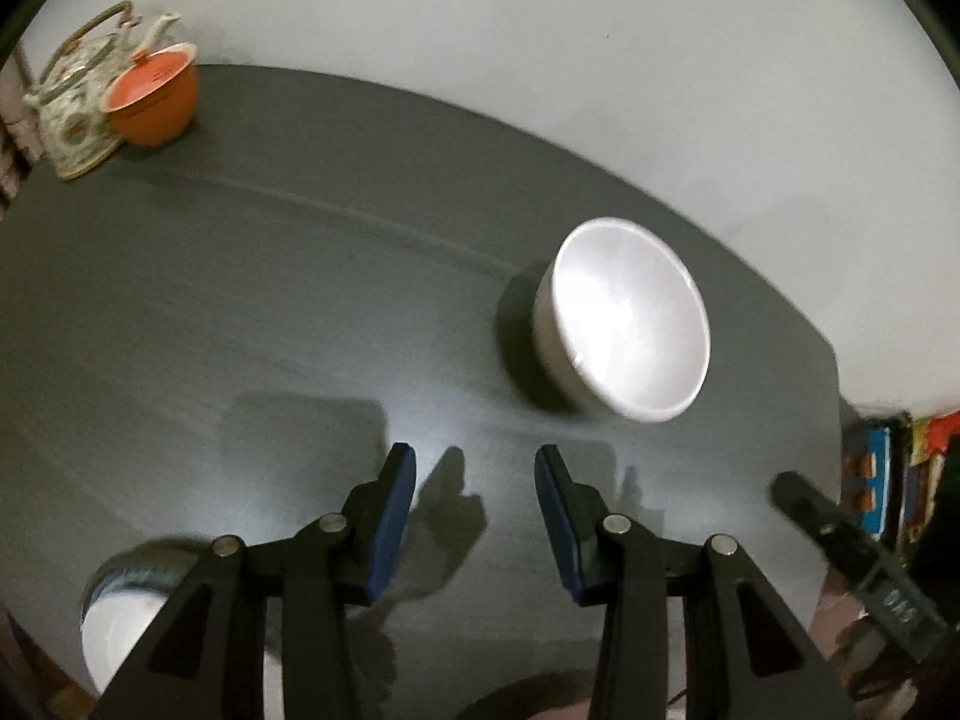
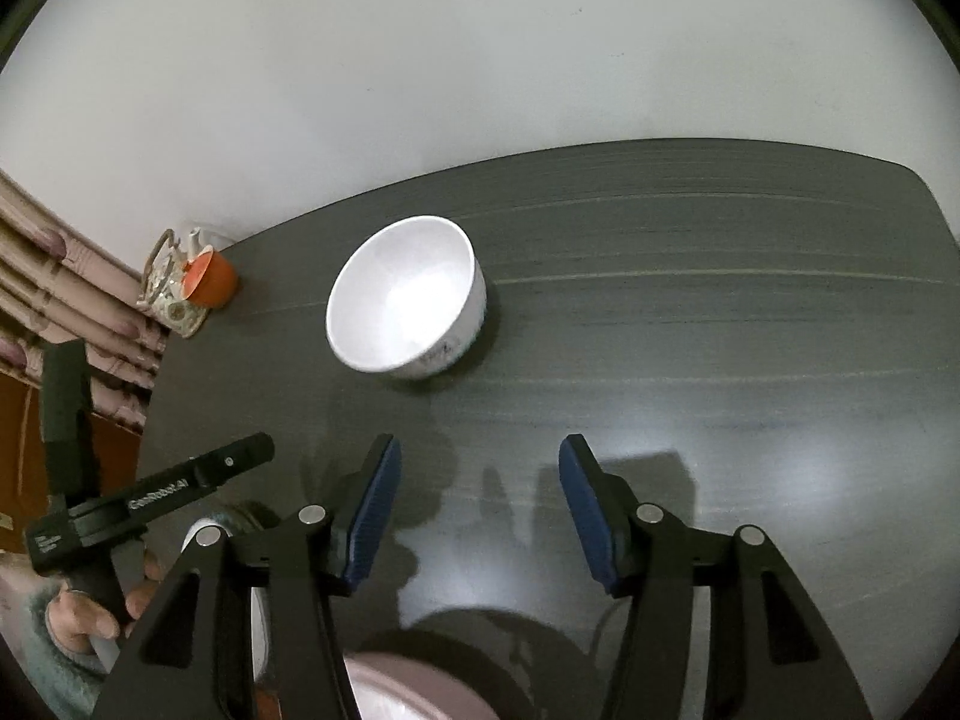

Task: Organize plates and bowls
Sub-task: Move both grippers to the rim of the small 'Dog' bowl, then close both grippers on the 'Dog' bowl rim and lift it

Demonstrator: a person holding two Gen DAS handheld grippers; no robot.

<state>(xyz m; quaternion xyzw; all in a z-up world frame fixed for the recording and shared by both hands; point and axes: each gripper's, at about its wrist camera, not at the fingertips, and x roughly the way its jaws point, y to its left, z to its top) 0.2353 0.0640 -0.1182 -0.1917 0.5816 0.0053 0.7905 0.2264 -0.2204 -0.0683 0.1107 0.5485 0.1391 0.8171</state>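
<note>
While both grippers hover above the dark table (image 2: pixel 720 312), we record the following.
White bowl: we see one white bowl (image 2: pixel 405 297) upright on the table, nothing inside it; a small dark mark shows on its outer wall in the right wrist view.
Second bowl: we note another white bowl (image 1: pixel 117 630) at the table's near edge, partly hidden behind the left gripper's frame; contents not readable.
Pale plate: a pinkish plate (image 2: pixel 408 693) lies at the bottom edge, under the right gripper; possibly bare, though it is blurred.
Orange cup: an orange cup (image 1: pixel 153 96) stands at the far corner, touching a patterned teapot (image 1: pixel 75 102).
Left gripper (image 1: pixel 474 510): jaws part open, nothing between the blue pads, above bare table near the white bowl.
Right gripper (image 2: pixel 477 507): jaws apart, nothing between them, touching nothing.
Hand (image 2: pixel 84 618): we see a person's hand holding the left gripper's handle.
</note>
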